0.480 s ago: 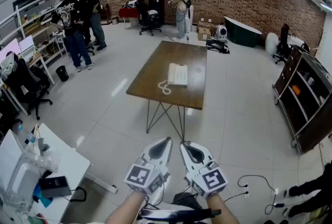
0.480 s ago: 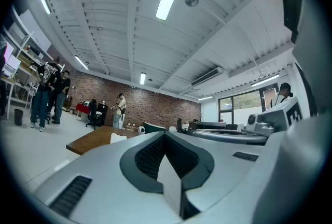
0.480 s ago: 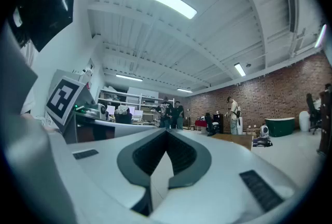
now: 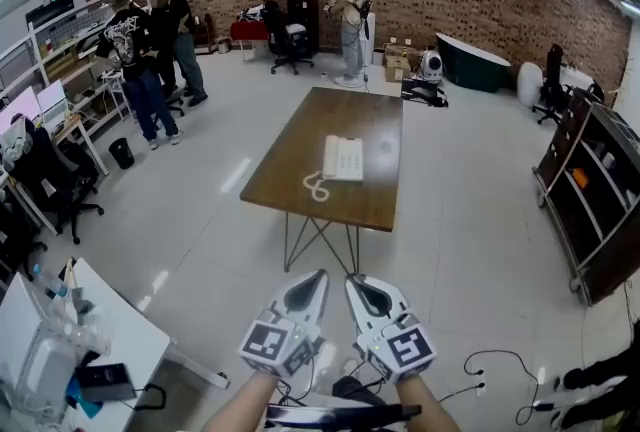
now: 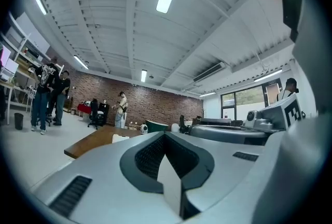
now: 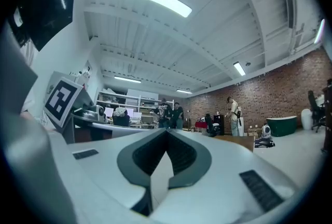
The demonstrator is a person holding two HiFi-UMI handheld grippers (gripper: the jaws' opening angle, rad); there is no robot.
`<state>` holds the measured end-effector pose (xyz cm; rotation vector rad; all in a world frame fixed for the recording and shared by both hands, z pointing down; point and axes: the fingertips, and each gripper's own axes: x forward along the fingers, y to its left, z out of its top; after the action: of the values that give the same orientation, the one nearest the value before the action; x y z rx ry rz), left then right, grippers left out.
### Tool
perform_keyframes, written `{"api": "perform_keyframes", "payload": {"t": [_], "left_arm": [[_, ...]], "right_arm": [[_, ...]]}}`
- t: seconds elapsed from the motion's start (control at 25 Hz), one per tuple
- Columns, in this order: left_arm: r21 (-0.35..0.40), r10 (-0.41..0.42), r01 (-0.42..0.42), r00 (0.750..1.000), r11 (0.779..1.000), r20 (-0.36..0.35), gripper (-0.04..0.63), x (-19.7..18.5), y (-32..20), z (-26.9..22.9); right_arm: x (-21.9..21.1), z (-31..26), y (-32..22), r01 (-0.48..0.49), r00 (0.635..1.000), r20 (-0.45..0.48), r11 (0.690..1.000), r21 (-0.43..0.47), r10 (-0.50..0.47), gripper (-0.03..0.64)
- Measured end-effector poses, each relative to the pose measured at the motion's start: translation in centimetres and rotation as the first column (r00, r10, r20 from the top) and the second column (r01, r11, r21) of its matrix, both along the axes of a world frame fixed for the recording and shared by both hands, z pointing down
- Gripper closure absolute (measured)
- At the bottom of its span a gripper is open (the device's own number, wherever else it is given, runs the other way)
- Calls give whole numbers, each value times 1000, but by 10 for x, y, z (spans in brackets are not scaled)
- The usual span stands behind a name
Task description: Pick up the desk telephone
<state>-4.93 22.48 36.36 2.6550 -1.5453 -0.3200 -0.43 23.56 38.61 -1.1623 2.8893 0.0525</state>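
Desk telephone [image 4: 343, 158] lies mid wooden table [image 4: 352, 115], well ahead of both grippers. Its long axis runs away from camera, along the table's length, with the coiled cord [image 4: 316, 186] at its near-left corner. Black bin [image 4: 121, 152] on floor at left, contents not visible. Left gripper [image 4: 318, 276], right gripper [image 4: 353, 280] - both jaw pairs pressed together, nothing held.

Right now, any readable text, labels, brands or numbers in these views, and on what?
None legible in any view.
Desk telephone: keypad and any brand too small to read.
Black box on the white table: pale print, too small to read.
Black T-shirt of a person at left: white graphic, blurred.
Left hand-held gripper, right hand-held gripper: square black-and-white markers only, no words.
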Motion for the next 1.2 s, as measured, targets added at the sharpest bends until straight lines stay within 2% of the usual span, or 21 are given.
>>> {"api": "perform_keyframes", "payload": {"t": [0.76,0.96,1.2], "left_arm": [[-15,-13,14,999,1000,32,595,38,-134,-4],[-37,-17,19,999,999,40,595,50,-159,-1],[-30,-18,20,998,999,67,595,63,-175,-1]], "right_arm": [[33,-8,-132,29,999,14,1000,-4,-29,614],[48,-10,-155,31,999,18,1000,0,-31,614],[63,-17,-174,23,999,36,1000,14,-24,614]]}}
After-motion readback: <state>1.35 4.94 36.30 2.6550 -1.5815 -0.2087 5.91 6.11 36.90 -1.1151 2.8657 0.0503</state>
